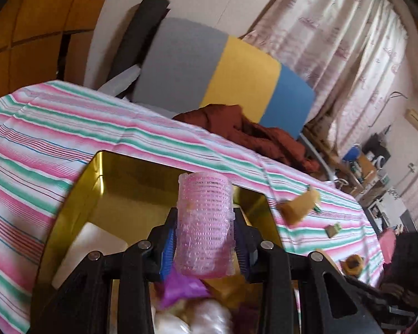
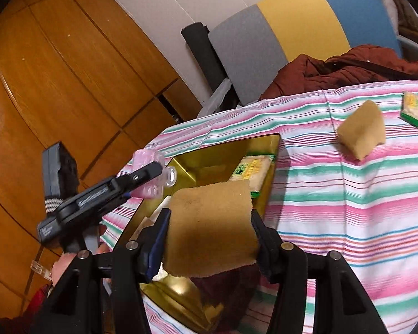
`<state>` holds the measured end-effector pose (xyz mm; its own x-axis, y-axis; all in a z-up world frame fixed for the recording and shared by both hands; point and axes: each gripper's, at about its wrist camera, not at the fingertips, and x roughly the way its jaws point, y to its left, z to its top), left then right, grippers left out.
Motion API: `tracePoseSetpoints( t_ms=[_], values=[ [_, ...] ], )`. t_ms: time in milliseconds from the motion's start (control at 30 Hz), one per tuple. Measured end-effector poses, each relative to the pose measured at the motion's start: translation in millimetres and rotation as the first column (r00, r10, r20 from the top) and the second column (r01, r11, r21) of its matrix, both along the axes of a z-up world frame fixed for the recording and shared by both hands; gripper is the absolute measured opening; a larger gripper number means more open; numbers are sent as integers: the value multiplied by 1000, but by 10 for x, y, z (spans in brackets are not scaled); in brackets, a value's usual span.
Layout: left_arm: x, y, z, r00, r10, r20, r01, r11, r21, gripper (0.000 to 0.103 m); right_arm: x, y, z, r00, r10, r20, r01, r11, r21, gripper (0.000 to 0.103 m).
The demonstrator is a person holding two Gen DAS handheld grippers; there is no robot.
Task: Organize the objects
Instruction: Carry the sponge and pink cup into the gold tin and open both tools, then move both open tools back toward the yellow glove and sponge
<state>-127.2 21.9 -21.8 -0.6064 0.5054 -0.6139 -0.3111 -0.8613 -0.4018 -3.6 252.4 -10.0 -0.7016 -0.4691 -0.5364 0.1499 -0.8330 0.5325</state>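
Currently a pink hair roller (image 1: 204, 225) is clamped upright btw. the pads of the left gripper (image 1: 206, 246), above the gold tin (image 1: 119, 192) on the striped cloth (image 1: 41, 128). A tan sponge (image 2: 211, 228) is held in the part-open right gripper (image 2: 210, 239), over the same tin; another sponge (image 2: 362, 129) is lying farther off, well apart.

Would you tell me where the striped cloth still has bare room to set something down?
Free: the striped cloth left of the gold tin, and between the tin and the loose sponge. Crowded: inside the tin, near its packets.
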Motion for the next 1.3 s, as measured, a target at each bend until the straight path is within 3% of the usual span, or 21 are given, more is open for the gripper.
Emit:
tracePoseSetpoints(
  t_ms=[67, 133, 167, 467, 700, 900, 1067, 1300],
  values=[
    [-136, 1, -49, 999, 13, 35, -13, 1000, -16, 54, -45, -60, -18, 1000, 13, 10, -13, 1000, 0, 61],
    [-201, -22, -75, 997, 52, 52, -49, 997, -53, 58, -37, -125, -12, 1000, -14, 8, 13, 998, 56, 89],
    [-202, -42, -73, 997, 63, 52, -60, 997, -55, 58, -15, -136, 2, 1000, -29, -4, 29, 997, 76, 92],
    [151, -403, 85, 972, 234, -13, -233, 972, 22, 65, 200, -18, 57, 995, -82, -56, 88, 989, 115, 93],
    [495, -493, 53, 948, 319, -3, -318, 945, 81, 69, 336, 56, 27, 991, -110, -80, 124, 971, 207, 93],
    [684, -234, 41, 974, 227, 2, -226, 972, 65, 70, 412, 231, -45, 988, -138, -61, 148, 966, 214, 93],
    [848, 159, 47, 995, 99, -17, -99, 995, 24, 70, 478, 436, -126, 982, -185, -36, 188, 959, 213, 93],
    [1131, 785, 69, 992, -120, -43, 119, 992, -43, 73, 611, 743, -223, 970, -242, -13, 238, 937, 254, 93]
  ],
)
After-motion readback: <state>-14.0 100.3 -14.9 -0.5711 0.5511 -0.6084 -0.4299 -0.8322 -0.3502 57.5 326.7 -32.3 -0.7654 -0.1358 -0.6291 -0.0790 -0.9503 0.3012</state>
